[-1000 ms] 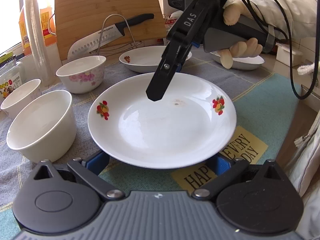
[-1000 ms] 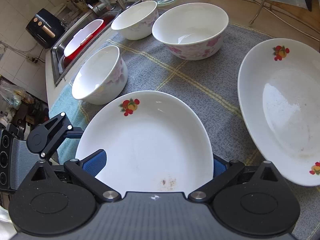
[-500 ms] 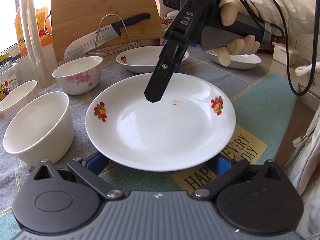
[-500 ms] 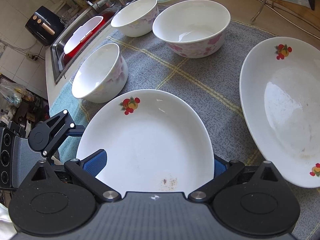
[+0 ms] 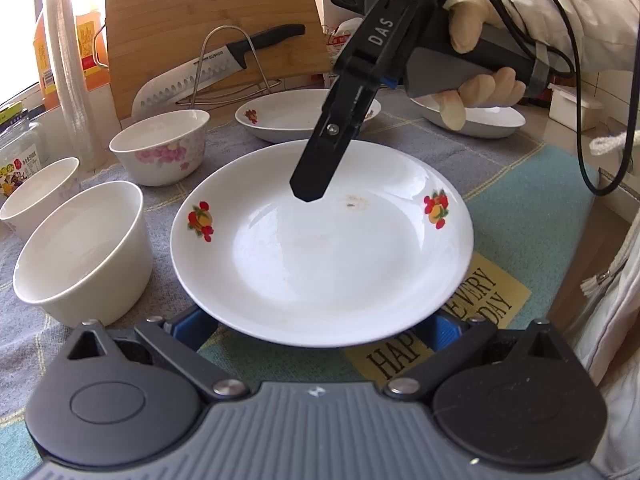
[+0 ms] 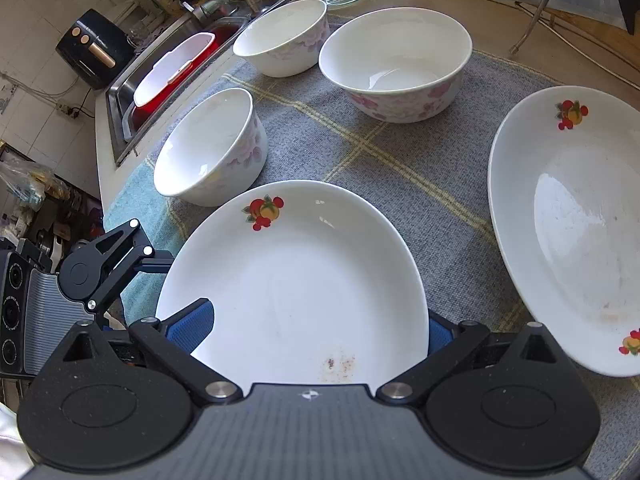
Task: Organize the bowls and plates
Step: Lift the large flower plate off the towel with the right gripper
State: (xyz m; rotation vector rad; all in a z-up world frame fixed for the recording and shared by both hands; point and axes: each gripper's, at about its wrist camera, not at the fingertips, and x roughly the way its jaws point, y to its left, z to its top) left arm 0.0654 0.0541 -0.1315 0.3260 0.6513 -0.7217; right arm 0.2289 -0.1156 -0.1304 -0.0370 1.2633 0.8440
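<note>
A white plate with fruit decals (image 5: 320, 260) lies on the grey cloth between both grippers. My left gripper (image 5: 318, 326) is open, and its blue pads sit under the plate's near rim. My right gripper (image 6: 312, 332) is also open wide at the opposite rim. One of its pads (image 6: 188, 328) is above the plate and the other is hidden behind the edge. In the left wrist view its black finger (image 5: 310, 188) hangs over the plate. A plain bowl (image 5: 80, 252), a floral bowl (image 5: 160, 148) and a third bowl (image 5: 36, 192) stand to the left. A second plate (image 6: 572, 224) lies beyond.
A cutting board (image 5: 208, 20) leans at the back behind a knife (image 5: 200, 76) on a wire rack. A stack of plastic cups (image 5: 68, 60) stands at the far left. Another plate (image 5: 480, 120) lies behind a gloved hand (image 5: 472, 40). The sink (image 6: 160, 80) borders the counter.
Both grippers and the plate keep almost the same pose. The views only wobble slightly.
</note>
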